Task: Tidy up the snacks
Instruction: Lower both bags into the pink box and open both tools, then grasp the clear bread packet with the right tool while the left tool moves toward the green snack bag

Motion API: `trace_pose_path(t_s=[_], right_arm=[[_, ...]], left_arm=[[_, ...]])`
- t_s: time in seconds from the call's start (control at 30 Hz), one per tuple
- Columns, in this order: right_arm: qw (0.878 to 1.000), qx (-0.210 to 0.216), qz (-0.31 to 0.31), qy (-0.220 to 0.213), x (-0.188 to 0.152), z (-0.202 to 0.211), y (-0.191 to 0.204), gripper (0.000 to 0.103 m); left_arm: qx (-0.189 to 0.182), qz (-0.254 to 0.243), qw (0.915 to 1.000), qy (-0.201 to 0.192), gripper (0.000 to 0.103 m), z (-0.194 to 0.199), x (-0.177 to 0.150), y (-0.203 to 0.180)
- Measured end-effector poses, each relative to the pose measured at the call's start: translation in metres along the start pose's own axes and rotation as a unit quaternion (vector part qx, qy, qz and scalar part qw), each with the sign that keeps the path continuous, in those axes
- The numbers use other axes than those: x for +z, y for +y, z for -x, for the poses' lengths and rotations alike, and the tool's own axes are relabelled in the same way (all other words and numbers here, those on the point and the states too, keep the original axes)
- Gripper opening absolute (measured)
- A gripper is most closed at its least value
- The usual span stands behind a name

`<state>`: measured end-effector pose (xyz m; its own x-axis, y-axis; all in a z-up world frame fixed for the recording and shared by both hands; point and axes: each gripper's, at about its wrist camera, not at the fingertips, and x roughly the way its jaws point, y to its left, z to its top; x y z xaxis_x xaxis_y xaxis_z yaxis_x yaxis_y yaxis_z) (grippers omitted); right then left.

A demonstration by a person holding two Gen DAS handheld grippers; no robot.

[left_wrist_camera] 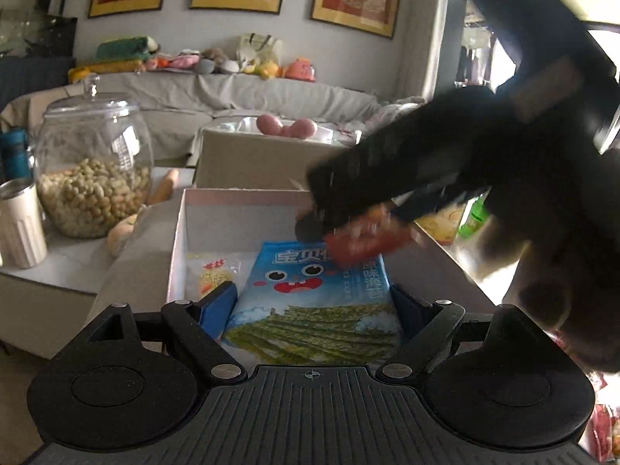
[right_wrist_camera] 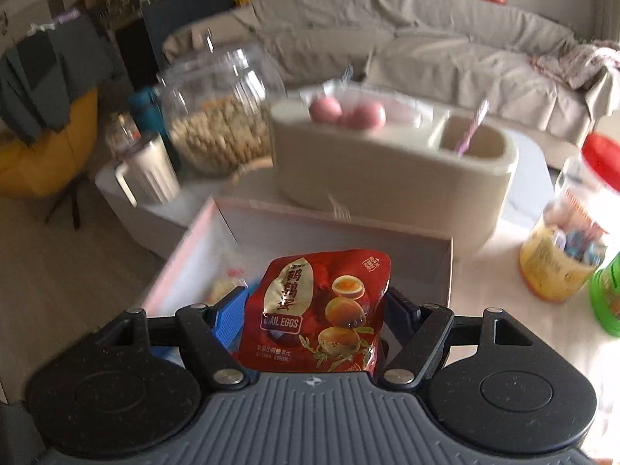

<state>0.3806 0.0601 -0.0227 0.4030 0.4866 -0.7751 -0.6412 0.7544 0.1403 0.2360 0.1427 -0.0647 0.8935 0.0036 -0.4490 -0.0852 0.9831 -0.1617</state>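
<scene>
My left gripper [left_wrist_camera: 314, 302] is shut on a blue seaweed snack packet [left_wrist_camera: 314, 302] and holds it over the open white box [left_wrist_camera: 217, 209]. A small yellow snack packet [left_wrist_camera: 213, 275] lies on the box floor at the left. My right gripper [right_wrist_camera: 316, 310] is shut on a red quail-egg packet [right_wrist_camera: 321, 310] above the box [right_wrist_camera: 418, 255]. In the left wrist view the right gripper [left_wrist_camera: 341, 232] reaches in from the right, blurred, with the red packet [left_wrist_camera: 364, 244] over the box's far side.
A glass jar of beans [left_wrist_camera: 93, 166] and a white cup [left_wrist_camera: 19, 224] stand left of the box. A beige container with pink balls [right_wrist_camera: 387, 155] sits behind it. A red-lidded snack jar [right_wrist_camera: 569, 240] and a green bottle [right_wrist_camera: 608, 294] stand at the right.
</scene>
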Motion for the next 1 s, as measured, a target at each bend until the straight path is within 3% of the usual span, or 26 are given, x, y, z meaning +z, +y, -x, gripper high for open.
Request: trace_pose_path(t_s=[0.13,0.27,0.33,0.43,0.5,0.57,0.63,0.7,0.8,0.87,1.0], right_arm=[[0.999,0.017,-0.013,0.038,-0.002,-0.015,-0.008,0.076],[0.998,0.055,-0.039,-0.001,-0.001,0.004,-0.02,0.077],[0.997,0.057,-0.034,-0.031,-0.003,0.023,-0.022,0.083],[0.997,0.046,-0.008,-0.061,-0.011,0.05,-0.02,0.085],[0.996,0.015,0.009,-0.082,-0.025,0.072,-0.02,0.085],[0.994,-0.023,0.014,-0.102,-0.046,0.095,-0.024,0.085],[0.991,-0.063,0.021,-0.119,-0.078,0.118,-0.031,0.085],[0.987,-0.094,0.038,-0.121,-0.111,0.138,-0.039,0.085],[0.983,-0.139,0.04,-0.11,-0.152,0.154,-0.052,0.085],[0.983,-0.152,0.015,-0.102,-0.175,0.16,-0.061,0.085],[0.988,-0.112,-0.044,-0.098,-0.217,0.168,-0.073,0.085]], left_arm=[[-0.001,0.016,0.9998,-0.01,0.086,0.004,0.002,0.005],[-0.005,0.044,0.9987,-0.025,0.086,0.008,0.004,0.015],[-0.005,0.059,0.9977,-0.034,0.086,0.012,0.004,0.018],[-0.005,0.093,0.9938,-0.06,0.086,0.021,0.006,0.028],[-0.008,0.12,0.9897,-0.078,0.085,0.028,0.008,0.037],[-0.024,0.143,0.9858,-0.084,0.078,0.034,0.01,0.045],[-0.043,0.166,0.9841,-0.045,0.044,0.043,0.015,0.049],[-0.069,0.161,0.9845,-0.008,0.034,0.057,0.019,0.045],[-0.096,0.103,0.9893,0.038,0.034,0.07,0.022,0.021],[-0.082,0.078,0.9917,0.061,0.034,0.066,0.02,0.008],[-0.036,0.082,0.9917,0.092,0.03,0.037,0.017,0.004]])
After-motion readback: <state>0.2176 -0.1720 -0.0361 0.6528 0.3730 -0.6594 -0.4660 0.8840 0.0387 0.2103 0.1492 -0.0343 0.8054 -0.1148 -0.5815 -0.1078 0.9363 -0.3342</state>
